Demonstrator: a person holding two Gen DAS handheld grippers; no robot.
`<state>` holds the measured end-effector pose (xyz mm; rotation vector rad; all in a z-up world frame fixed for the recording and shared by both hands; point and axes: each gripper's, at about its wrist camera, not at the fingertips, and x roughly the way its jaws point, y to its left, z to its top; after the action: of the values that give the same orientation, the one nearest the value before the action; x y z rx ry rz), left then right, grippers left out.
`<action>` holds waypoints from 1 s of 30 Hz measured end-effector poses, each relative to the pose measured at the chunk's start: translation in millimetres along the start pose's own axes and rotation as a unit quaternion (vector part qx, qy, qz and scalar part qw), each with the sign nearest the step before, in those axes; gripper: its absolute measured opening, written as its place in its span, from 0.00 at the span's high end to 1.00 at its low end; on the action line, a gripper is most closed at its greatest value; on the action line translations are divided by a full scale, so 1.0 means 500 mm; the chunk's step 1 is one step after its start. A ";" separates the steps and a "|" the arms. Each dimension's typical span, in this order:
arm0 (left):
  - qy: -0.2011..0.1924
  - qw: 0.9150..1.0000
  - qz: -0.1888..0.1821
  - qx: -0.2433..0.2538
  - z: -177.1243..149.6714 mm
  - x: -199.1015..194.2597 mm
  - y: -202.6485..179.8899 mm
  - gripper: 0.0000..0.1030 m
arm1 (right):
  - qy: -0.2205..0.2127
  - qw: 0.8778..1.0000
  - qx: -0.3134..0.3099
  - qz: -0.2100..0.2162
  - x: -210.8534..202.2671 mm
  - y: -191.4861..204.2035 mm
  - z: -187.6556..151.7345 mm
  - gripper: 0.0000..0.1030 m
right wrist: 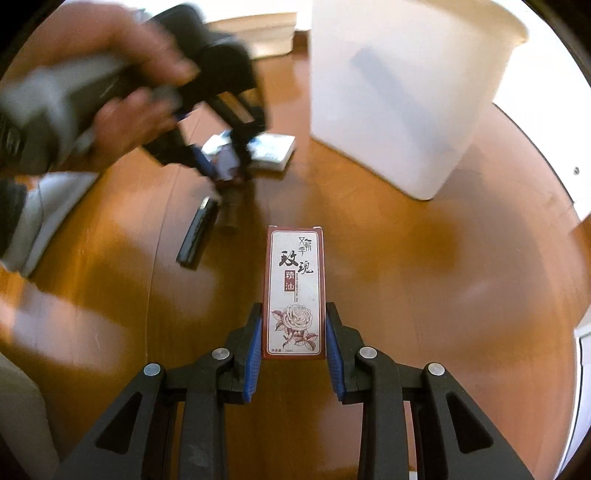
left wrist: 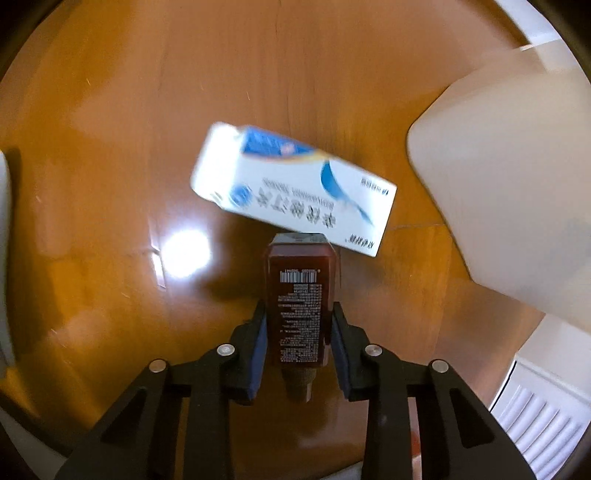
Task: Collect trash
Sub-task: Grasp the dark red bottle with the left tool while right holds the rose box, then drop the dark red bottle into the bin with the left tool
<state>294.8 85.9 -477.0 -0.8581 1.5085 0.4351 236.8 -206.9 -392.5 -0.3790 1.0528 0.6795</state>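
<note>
My left gripper (left wrist: pixel 299 312) points down at the wooden table (left wrist: pixel 110 147), shut on a dark brown bottle (left wrist: pixel 300 273) with a printed label; the bottle's neck faces the camera. Just beyond it a white and blue medicine box (left wrist: pixel 291 188) lies flat on the table. My right gripper (right wrist: pixel 294 312) is shut on a slim red-edged carton (right wrist: pixel 294 291) with a rose drawing. In the right wrist view a hand (right wrist: pixel 136 110) holds the left gripper (right wrist: pixel 225 173) at the upper left, above the medicine box (right wrist: pixel 275 151).
A tall white bin stands on the table, at the right of the left wrist view (left wrist: pixel 509 166) and at the upper right of the right wrist view (right wrist: pixel 399 92). A flat black object (right wrist: pixel 195 236) lies left of the carton. Pale stacked items (right wrist: pixel 266 33) sit at the far edge.
</note>
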 end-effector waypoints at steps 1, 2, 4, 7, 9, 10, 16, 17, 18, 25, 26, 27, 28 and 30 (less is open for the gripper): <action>-0.009 1.000 0.000 0.010 0.000 -0.020 0.004 0.71 | -0.006 1.000 0.004 -0.001 -0.021 -0.004 -0.001 0.71; -0.015 1.000 0.001 0.016 -0.001 -0.034 0.006 0.71 | -0.013 1.000 0.008 -0.002 -0.033 -0.008 0.004 0.71; -0.032 0.999 0.006 0.037 -0.008 -0.082 0.006 0.71 | -0.026 1.000 0.017 -0.001 -0.064 -0.024 0.018 0.71; -0.069 0.995 0.000 0.078 -0.036 -0.186 -0.020 0.71 | -0.034 0.999 0.032 -0.004 -0.073 -0.037 0.026 0.71; -0.105 0.988 -0.012 0.116 -0.045 -0.271 -0.067 0.71 | -0.037 0.998 0.047 -0.007 -0.072 -0.045 0.028 0.71; -0.127 0.982 -0.025 0.136 -0.044 -0.321 -0.100 0.71 | -0.037 0.998 0.055 -0.007 -0.062 -0.049 0.031 0.71; -0.197 0.929 -0.100 0.297 0.007 -0.515 -0.388 0.71 | -0.050 0.996 0.078 -0.011 -0.075 -0.057 0.026 0.71; -0.200 0.921 -0.086 0.322 0.025 -0.519 -0.435 0.71 | -0.050 0.995 0.083 -0.010 -0.075 -0.060 0.025 0.71; -0.204 0.911 -0.054 0.354 0.040 -0.508 -0.494 0.71 | -0.050 0.995 0.091 -0.009 -0.076 -0.065 0.021 0.71; -0.114 0.876 0.130 0.451 0.129 -0.252 -0.673 0.71 | -0.053 0.992 0.113 -0.007 -0.089 -0.084 0.003 0.71; -0.106 0.873 0.137 0.455 0.136 -0.232 -0.687 0.71 | -0.053 0.992 0.116 -0.006 -0.086 -0.087 0.002 0.71; -0.096 0.866 0.151 0.466 0.135 -0.203 -0.702 0.71 | -0.053 0.992 0.118 -0.006 -0.088 -0.090 0.000 0.71; -0.091 0.861 0.166 0.473 0.132 -0.180 -0.714 0.71 | -0.053 0.991 0.119 -0.005 -0.091 -0.092 -0.003 0.71; -0.081 0.849 0.200 0.482 0.128 -0.147 -0.720 0.70 | -0.053 0.991 0.121 -0.004 -0.092 -0.092 -0.007 0.71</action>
<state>596.3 -82.8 -336.9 0.2878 1.4862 -0.0008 250.7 -258.0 -354.4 -0.1355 1.0176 0.5517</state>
